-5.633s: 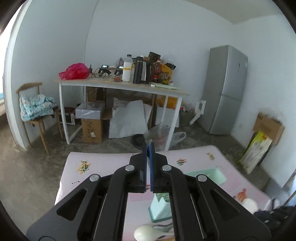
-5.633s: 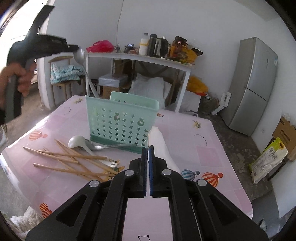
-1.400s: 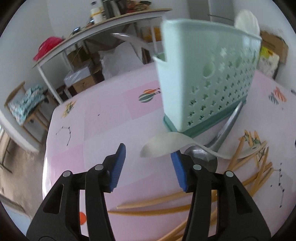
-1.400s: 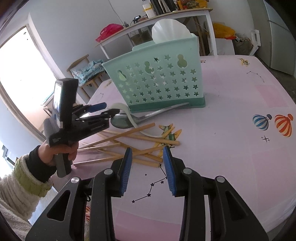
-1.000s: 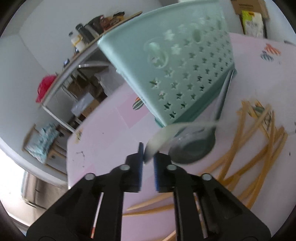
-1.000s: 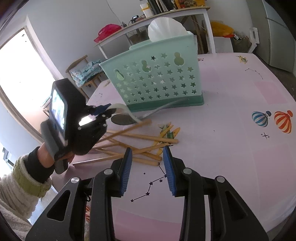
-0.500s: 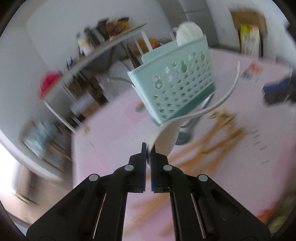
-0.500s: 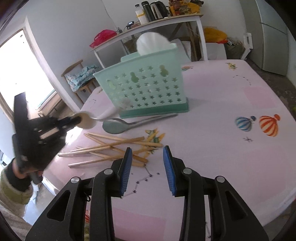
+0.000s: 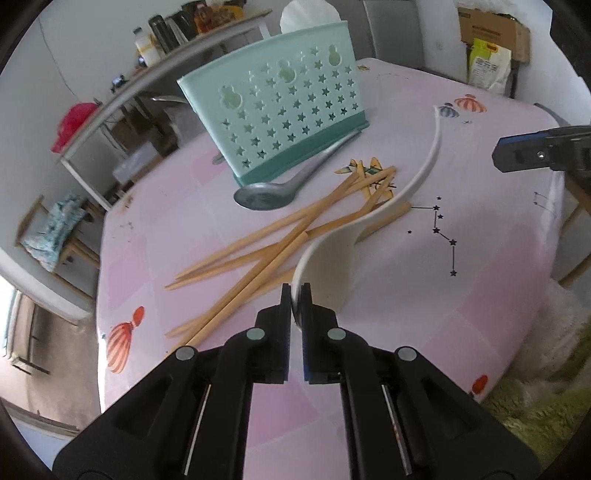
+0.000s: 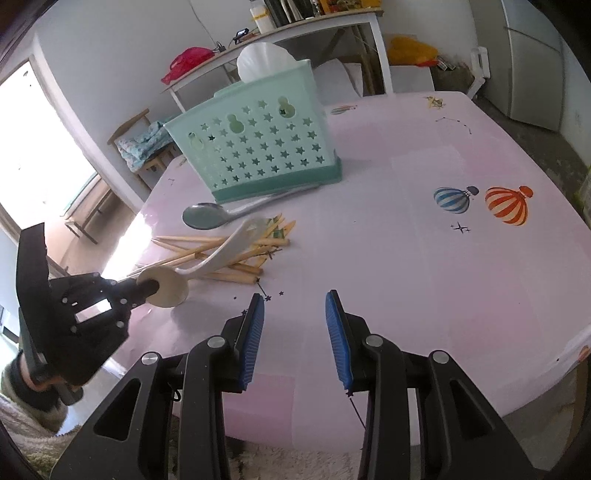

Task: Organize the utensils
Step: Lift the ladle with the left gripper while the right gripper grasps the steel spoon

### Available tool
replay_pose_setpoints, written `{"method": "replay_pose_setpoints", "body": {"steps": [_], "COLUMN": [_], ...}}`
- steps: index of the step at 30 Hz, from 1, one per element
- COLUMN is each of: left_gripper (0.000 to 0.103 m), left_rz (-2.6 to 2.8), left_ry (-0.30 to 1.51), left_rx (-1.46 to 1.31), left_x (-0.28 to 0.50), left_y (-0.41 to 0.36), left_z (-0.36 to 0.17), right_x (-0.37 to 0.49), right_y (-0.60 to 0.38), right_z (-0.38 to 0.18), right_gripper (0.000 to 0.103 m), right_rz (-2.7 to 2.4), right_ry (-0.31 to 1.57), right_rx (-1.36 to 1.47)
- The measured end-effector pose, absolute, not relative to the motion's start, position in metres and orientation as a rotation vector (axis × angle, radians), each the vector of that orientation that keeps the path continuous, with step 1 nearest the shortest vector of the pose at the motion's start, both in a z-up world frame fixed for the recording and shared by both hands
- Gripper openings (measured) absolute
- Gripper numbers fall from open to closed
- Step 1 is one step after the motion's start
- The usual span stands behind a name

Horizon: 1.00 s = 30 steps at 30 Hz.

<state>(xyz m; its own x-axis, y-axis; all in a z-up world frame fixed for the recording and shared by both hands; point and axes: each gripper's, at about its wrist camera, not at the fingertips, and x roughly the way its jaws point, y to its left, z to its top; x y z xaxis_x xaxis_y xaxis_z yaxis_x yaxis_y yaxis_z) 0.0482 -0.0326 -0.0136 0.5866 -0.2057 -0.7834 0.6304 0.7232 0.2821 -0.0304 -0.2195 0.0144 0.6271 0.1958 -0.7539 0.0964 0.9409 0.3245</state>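
My left gripper (image 9: 295,295) is shut on the bowl rim of a white plastic spoon (image 9: 402,192), which it holds in the air with the handle pointing away over the table. From the right wrist view the same spoon (image 10: 221,251) hangs at the left, clamped by the left gripper (image 10: 147,288). My right gripper (image 10: 294,321) stands open over the pink tablecloth, nothing between its blue pads. A mint green utensil basket (image 9: 280,107) with star holes stands beyond, a white ladle head (image 10: 264,61) sticking out of it. Several wooden chopsticks (image 9: 280,236) and a metal spoon (image 9: 284,188) lie before the basket.
The pink tablecloth (image 10: 424,266) carries balloon prints. Behind stand a white side table (image 10: 314,26) loaded with bottles, a wooden chair (image 10: 140,147) with cloth, and a grey fridge (image 10: 535,62). A person's sleeve and hand (image 10: 33,384) hold the left gripper.
The left gripper closed on the white spoon's bowl, lifted it off the table and drew back from the basket. The right gripper drifted slightly and stayed open.
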Motion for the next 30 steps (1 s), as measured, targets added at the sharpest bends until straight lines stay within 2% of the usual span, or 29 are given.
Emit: {"method": "replay_pose_setpoints", "body": {"steps": [7, 16, 23, 30], "left_gripper": [0.006, 0.005, 0.003, 0.003], "left_rz": [-0.577, -0.581, -0.593, -0.601], "left_ry": [0.862, 0.809, 0.751, 0.8], "left_rx": [0.42, 0.274, 0.229, 0.158], "left_x": [0.049, 0.056, 0.05, 0.047], "left_y": [-0.03, -0.025, -0.018, -0.005], "left_z": [-0.025, -0.034, -0.018, -0.009], "right_x": [-0.029, -0.029, -0.031, 0.001], "right_y": [-0.216, -0.211, -0.211, -0.189], "right_z": [0.019, 0.02, 0.026, 0.055], "right_gripper": [0.034, 0.034, 0.034, 0.034], "right_rz": [0.072, 0.086, 0.088, 0.219], "right_ry": [0.891, 0.886, 0.865, 0.807], "right_rx": [0.343, 0.346, 0.335, 0.251]}}
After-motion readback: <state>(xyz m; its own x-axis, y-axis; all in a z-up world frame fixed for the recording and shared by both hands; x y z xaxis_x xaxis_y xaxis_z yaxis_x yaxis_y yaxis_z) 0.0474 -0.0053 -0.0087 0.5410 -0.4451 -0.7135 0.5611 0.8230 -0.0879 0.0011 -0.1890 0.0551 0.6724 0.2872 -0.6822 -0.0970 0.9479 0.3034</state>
